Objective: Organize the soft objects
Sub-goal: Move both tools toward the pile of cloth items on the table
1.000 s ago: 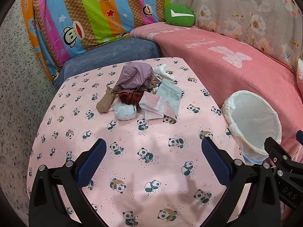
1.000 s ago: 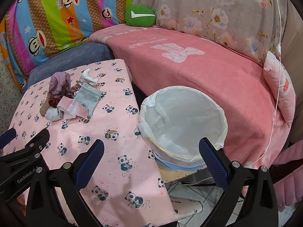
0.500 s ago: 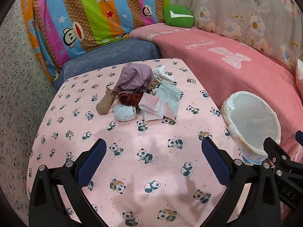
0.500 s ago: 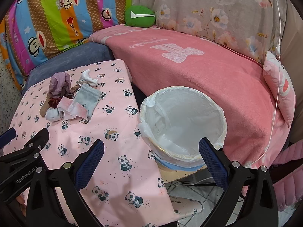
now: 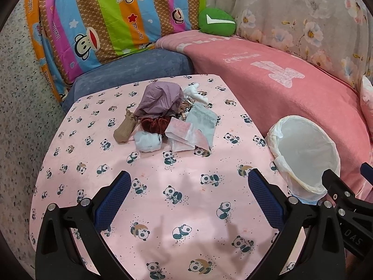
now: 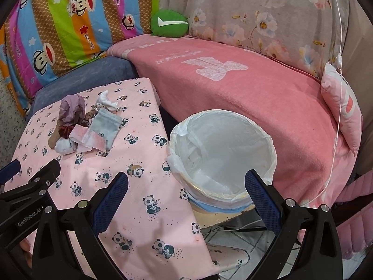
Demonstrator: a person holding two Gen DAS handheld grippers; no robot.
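Note:
A pile of soft things lies on the panda-print table (image 5: 163,200): a mauve cloth (image 5: 160,98), a tan pouch (image 5: 124,128), a dark red scrunchie (image 5: 153,124), a pale blue bundle (image 5: 148,141), a pink-and-white packet (image 5: 184,134), a grey drawstring bag (image 5: 202,120) and a white piece (image 5: 195,93). My left gripper (image 5: 188,191) hovers open over the near part of the table, well short of the pile. My right gripper (image 6: 186,191) is open above the table's right edge and the white-lined bin (image 6: 221,154). The pile (image 6: 86,123) appears at the left of the right wrist view.
A pink-blanketed sofa (image 5: 291,93) wraps behind and to the right of the table, with a green cushion (image 5: 216,21) and a striped monkey-print pillow (image 5: 105,18). A blue seat cushion (image 5: 130,72) lies beyond the table. Tiled floor (image 6: 233,240) shows below the bin.
The left wrist view has shifted slightly, so the pile sits a little higher and farther. The right gripper has barely moved. Both grippers stay open.

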